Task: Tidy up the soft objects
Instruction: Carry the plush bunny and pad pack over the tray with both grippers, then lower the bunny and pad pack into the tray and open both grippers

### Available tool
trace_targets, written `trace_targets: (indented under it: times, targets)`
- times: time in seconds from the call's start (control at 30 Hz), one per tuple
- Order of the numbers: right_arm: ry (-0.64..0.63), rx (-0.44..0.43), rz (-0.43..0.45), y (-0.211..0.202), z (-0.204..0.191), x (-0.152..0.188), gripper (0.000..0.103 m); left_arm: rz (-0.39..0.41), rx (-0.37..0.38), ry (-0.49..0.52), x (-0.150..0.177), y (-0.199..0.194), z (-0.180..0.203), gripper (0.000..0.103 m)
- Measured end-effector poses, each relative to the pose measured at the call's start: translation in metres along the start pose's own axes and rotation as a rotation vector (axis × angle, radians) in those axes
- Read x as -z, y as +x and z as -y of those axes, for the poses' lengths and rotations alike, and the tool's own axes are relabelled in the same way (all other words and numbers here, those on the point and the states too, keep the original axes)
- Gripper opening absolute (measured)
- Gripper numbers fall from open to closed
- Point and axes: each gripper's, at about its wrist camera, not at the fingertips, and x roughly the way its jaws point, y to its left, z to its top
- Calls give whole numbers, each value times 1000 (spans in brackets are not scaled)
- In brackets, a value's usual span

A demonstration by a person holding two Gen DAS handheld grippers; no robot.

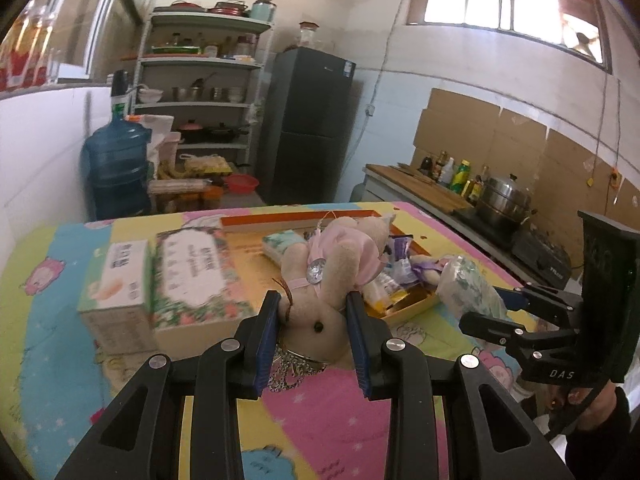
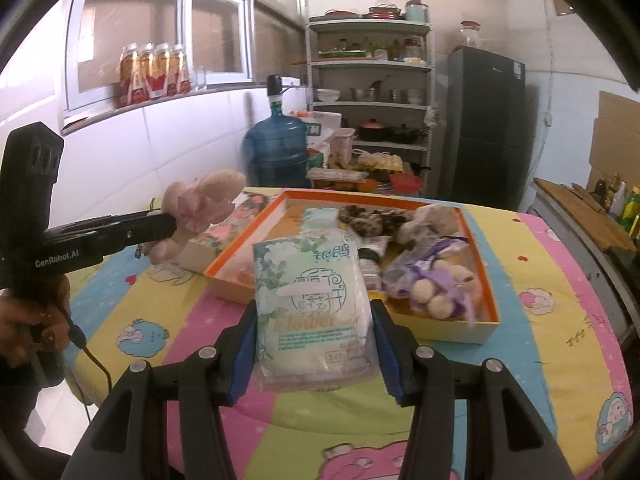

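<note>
My left gripper (image 1: 313,322) is shut on a beige plush bunny in a pink dress (image 1: 336,264), held above the table; the bunny also shows in the right wrist view (image 2: 200,208). My right gripper (image 2: 314,332) is shut on a clear pack of tissues with a green flower print (image 2: 316,292), held above the table in front of the orange-rimmed tray (image 2: 452,330). The pack also shows in the left wrist view (image 1: 468,286). The tray holds a small plush with purple cloth (image 2: 436,284), a dark spotted soft thing (image 2: 368,216) and a beige plush (image 2: 436,216).
Two tissue boxes (image 1: 192,276) stand at the left of the tray on the colourful tablecloth (image 1: 340,412). A blue water jug (image 1: 114,164), a shelf rack (image 1: 200,92) and a dark fridge (image 1: 308,124) stand behind. A counter with a steel pot (image 1: 504,200) runs along the right.
</note>
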Motion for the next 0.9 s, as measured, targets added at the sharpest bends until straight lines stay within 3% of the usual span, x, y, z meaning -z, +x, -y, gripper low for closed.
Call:
trace_targets:
  times: [0.43,0.9]
  targets:
    - [12,41,33,5,50,-15,53,9,-9,39,-28,50,29,34]
    - [71,36,52,46,88,-43,53,7,-56,91,-67,101,48,34]
